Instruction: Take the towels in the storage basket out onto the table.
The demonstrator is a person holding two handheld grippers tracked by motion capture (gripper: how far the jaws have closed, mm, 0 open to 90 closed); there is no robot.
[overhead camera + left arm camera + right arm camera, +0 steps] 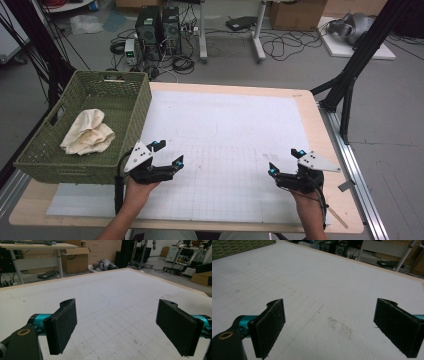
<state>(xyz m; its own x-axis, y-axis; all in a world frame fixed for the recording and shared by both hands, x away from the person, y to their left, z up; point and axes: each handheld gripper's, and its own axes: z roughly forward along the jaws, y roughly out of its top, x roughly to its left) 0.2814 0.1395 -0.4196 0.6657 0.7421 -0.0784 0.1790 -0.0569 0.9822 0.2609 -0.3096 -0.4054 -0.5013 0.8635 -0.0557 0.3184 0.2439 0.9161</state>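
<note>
a crumpled cream cloth (88,132) lies inside the green wicker basket (127,130) at the table's left edge.

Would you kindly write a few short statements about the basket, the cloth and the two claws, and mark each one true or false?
1. The cream cloth lies inside the green basket. True.
2. The left claw is shut on the cloth. False: its jaws stand wide open over the white gridded mat, with nothing between them.
3. The basket sits at the table's left side. True.
4. The right claw holds a small object. False: its jaws are open and empty above the mat.
5. The cloth is spread flat on the mat. False: it lies crumpled in the basket.
</note>
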